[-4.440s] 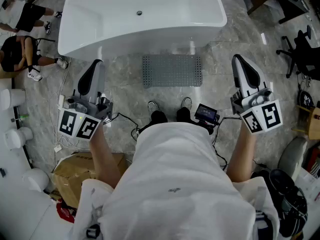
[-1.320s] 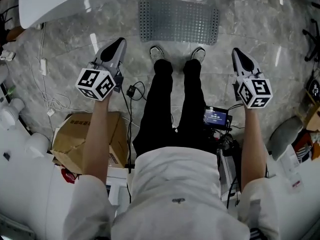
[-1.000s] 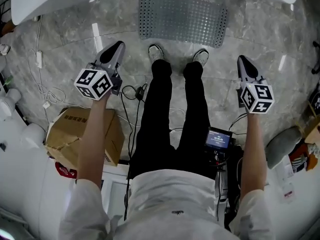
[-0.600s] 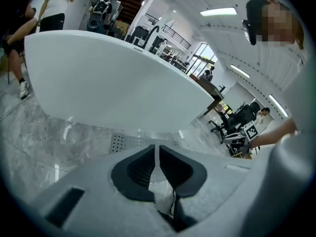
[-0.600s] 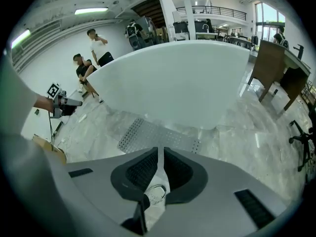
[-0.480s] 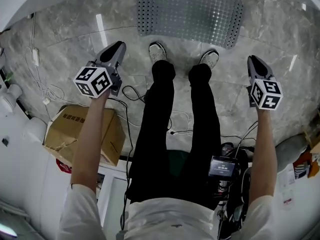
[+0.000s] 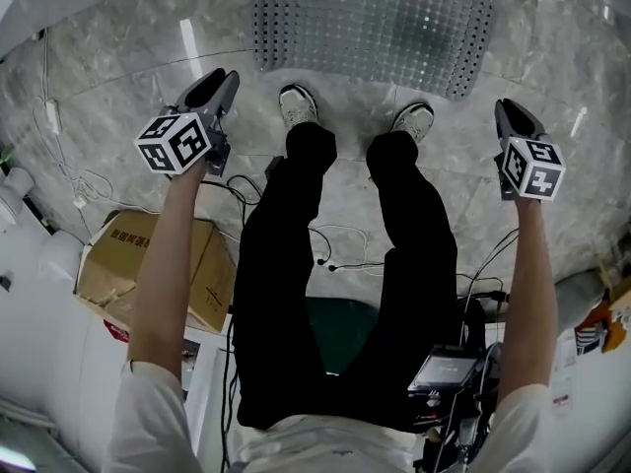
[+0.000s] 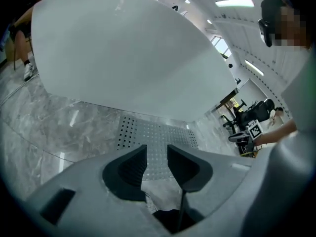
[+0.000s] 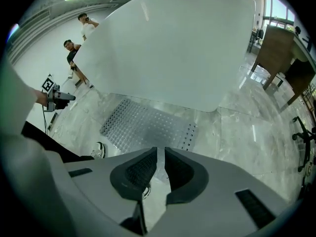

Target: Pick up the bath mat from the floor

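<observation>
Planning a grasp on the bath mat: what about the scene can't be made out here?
- Bath mat far edge: head view, cut off by the picture's top edge.
- Part of its near edge: right gripper view, behind the shut right gripper.
- Its underside: no view, it lies flat.
- Cardboard box print: head view, too small to read.

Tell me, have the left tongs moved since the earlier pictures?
Yes. The left tongs have sunk toward the bath mat, which looms larger beneath the bathtub; their jaws have just been opening, empty.
</observation>
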`<state>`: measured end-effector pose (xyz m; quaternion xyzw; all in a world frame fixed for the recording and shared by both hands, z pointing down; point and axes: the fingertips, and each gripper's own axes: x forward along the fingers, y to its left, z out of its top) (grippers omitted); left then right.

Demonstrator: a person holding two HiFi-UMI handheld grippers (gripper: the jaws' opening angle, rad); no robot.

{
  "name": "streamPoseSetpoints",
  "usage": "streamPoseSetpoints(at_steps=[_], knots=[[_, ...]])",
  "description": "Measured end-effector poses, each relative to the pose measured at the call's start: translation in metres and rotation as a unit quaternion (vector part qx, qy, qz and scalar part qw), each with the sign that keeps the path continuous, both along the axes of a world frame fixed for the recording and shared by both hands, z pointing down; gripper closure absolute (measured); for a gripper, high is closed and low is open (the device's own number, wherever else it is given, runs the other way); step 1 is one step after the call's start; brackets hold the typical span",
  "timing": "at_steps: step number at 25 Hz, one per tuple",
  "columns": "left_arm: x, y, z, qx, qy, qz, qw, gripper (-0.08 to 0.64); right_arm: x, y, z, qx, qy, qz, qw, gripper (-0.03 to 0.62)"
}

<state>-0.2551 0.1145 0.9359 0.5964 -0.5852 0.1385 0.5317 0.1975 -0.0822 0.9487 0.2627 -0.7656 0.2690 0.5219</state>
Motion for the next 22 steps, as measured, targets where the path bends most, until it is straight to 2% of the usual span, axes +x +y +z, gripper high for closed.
streamPoseSetpoints(at_steps=[8,10,14,18,22], knots=[[-0.027,-0.002,0.088,-0.043,-0.028,0.008,0.9986,0.417,0.008,-0.021,0.075,-0.014,0.021,-0.008,1.0,0.558],[-0.032,-0.002,0.107,-0.055,-0.035,0.012,0.9978,0.397,0.009,-0.023,0.09,-0.018,0.027,-0.011,0.999,0.52],[-0.042,-0.005,0.151,-0.075,-0.042,0.013,0.9962,0.356,0.015,-0.028,0.128,-0.022,0.033,-0.012,0.999,0.514],[-0.05,-0.008,0.193,-0.096,-0.064,0.028,0.9929,0.334,0.025,-0.032,0.17,-0.026,0.028,0.014,0.999,0.497],[-0.051,-0.027,0.228,-0.092,-0.066,0.028,0.9932,0.322,0.039,-0.045,0.198,-0.033,0.027,0.053,0.998,0.472]])
